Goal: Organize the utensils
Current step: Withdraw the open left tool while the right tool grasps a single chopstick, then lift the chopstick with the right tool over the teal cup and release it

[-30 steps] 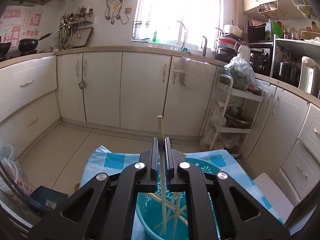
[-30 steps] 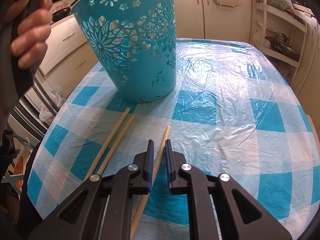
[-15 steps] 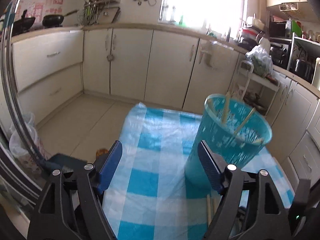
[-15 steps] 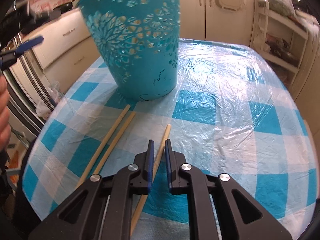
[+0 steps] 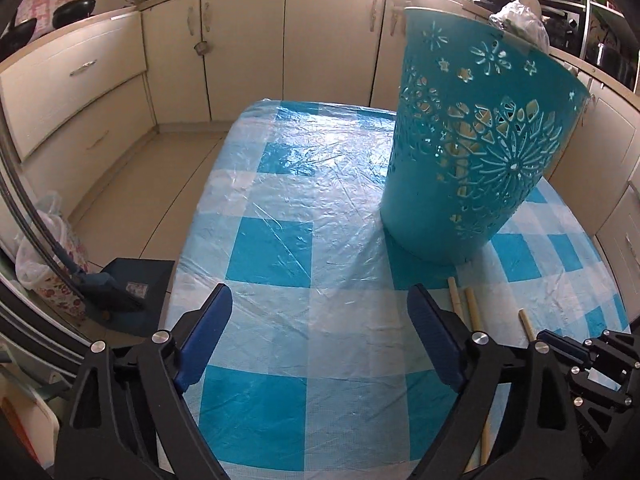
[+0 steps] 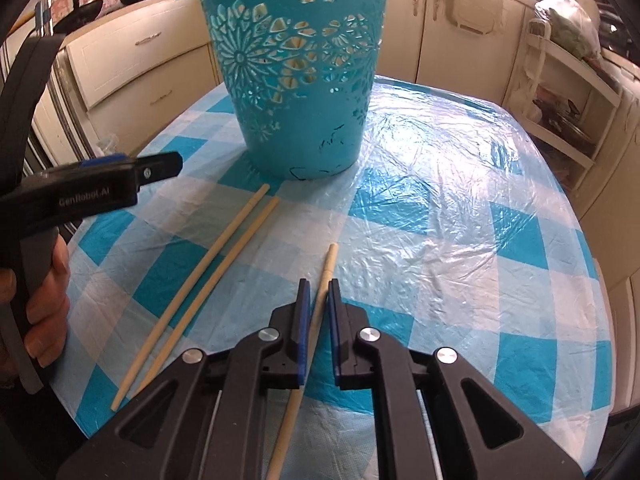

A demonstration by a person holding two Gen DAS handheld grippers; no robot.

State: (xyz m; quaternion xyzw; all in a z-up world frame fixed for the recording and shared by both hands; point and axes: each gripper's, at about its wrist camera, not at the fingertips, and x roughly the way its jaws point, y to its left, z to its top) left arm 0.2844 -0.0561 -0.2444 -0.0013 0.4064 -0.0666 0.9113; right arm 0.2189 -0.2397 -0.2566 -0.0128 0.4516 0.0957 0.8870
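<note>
Left gripper (image 5: 320, 320) lowered (emptied); three chopsticks (image 6: 208, 280) out.

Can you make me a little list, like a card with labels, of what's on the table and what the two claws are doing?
Table: blue-and-white checked cloth under clear plastic
Basket: teal cut-out basket standing upright, chopsticks visible through its holes
Loose chopsticks: a pair of chopsticks lying side by side in front of the basket
Right claw: shut on a single chopstick that rests on the cloth
Left claw: open, has just been opening, nothing between its jaws
Left to tidy: three chopsticks outside the basket
</note>
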